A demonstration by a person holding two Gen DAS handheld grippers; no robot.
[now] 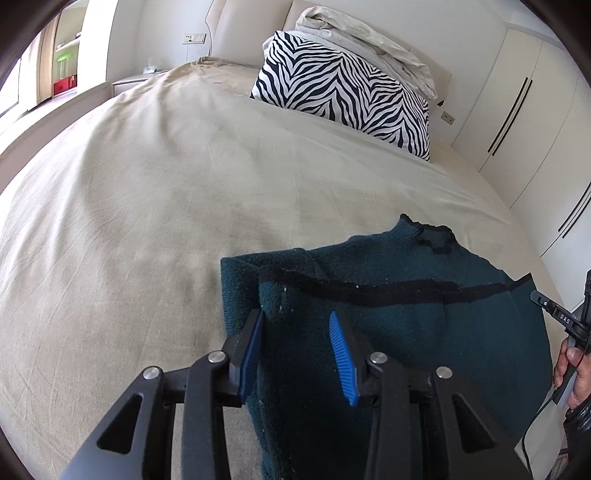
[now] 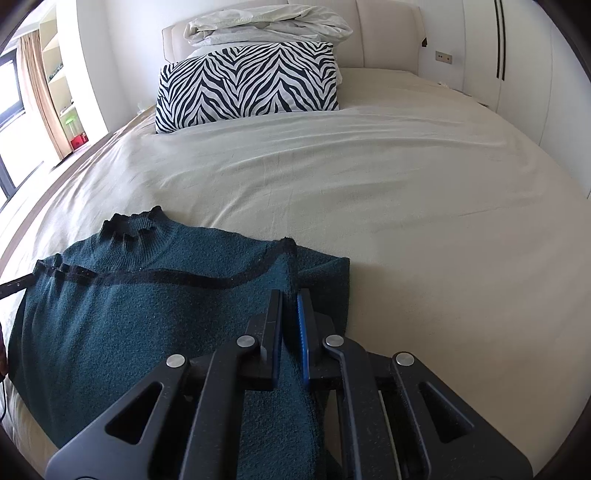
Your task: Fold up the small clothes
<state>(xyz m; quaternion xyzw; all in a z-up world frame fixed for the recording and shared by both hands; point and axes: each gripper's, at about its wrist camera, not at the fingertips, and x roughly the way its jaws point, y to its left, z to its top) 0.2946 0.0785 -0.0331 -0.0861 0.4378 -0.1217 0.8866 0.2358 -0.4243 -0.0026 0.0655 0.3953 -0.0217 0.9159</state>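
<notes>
A dark teal knitted sweater with a black stripe across the chest lies flat on the beige bed sheet, collar pointing away from me. My left gripper is open over the sweater's left side, above the sleeve folded over the body. In the right wrist view the sweater fills the lower left. My right gripper is shut on the sweater's right sleeve, which runs back between the fingers. The tip of the other gripper shows at the left edge.
A zebra-print pillow lies at the head of the bed with a crumpled white duvet behind it. White wardrobe doors stand on the right. A window and shelves are on the left. A hand holds the right gripper.
</notes>
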